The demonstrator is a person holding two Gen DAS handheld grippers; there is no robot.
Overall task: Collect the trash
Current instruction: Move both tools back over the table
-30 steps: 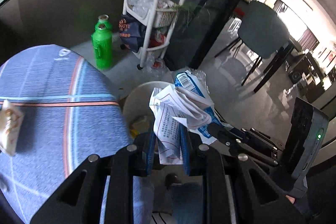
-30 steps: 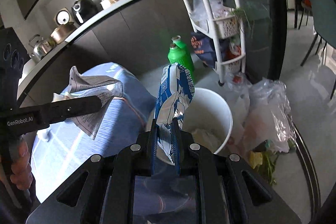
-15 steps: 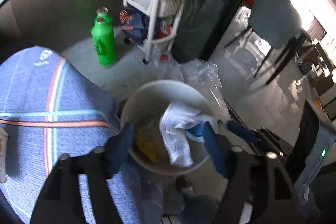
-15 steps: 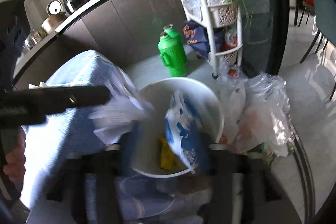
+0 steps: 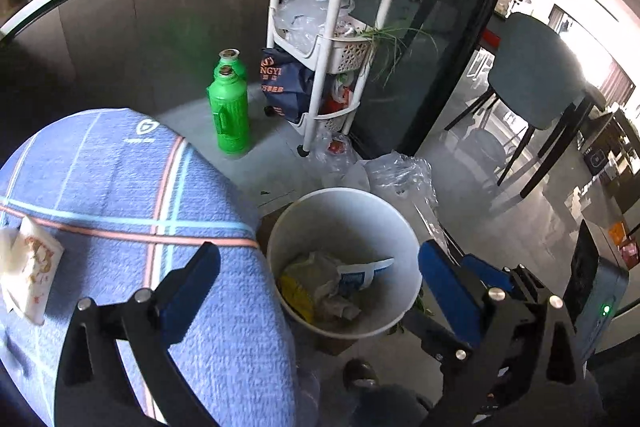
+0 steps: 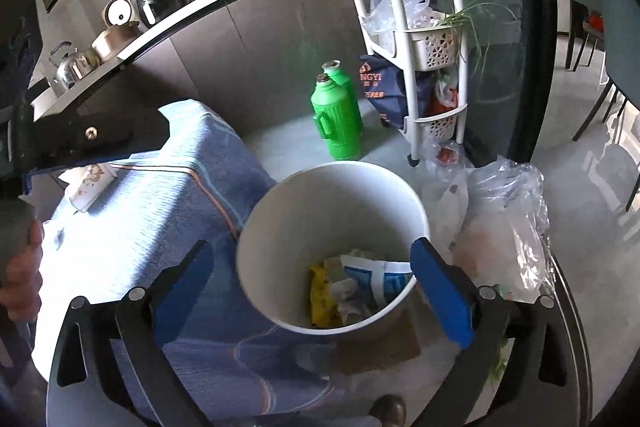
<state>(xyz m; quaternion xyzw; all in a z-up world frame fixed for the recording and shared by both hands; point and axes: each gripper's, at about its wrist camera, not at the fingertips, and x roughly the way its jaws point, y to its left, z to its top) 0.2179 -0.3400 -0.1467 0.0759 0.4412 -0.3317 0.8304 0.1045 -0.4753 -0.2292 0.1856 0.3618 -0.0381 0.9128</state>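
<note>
A white round bin point(image 5: 400, 227) stands on the floor beside the table; it also shows in the right wrist view point(image 6: 288, 195). Inside lie a blue-and-white wrapper point(image 5: 360, 277), crumpled paper point(image 5: 340, 307) and a yellow wrapper point(image 5: 294, 293); the right wrist view shows the same blue-and-white wrapper point(image 6: 384, 279). My left gripper point(image 5: 320, 267) is open and empty above the bin. My right gripper point(image 6: 312, 263) is open and empty, also above the bin. A small white carton point(image 5: 30, 267) lies on the blue tablecloth point(image 5: 120, 187).
A green bottle point(image 5: 228, 115) and a white basket rack point(image 5: 332, 27) stand on the floor behind the bin. Clear plastic bags point(image 6: 504, 219) lie right of the bin. A dark chair point(image 5: 536, 75) is at the far right. A kitchen counter point(image 6: 160, 19) runs behind.
Both grippers opened over the bin. The crumpled paper dropped from the left one and the blue-and-white wrapper from the right one; both now lie in the bin.
</note>
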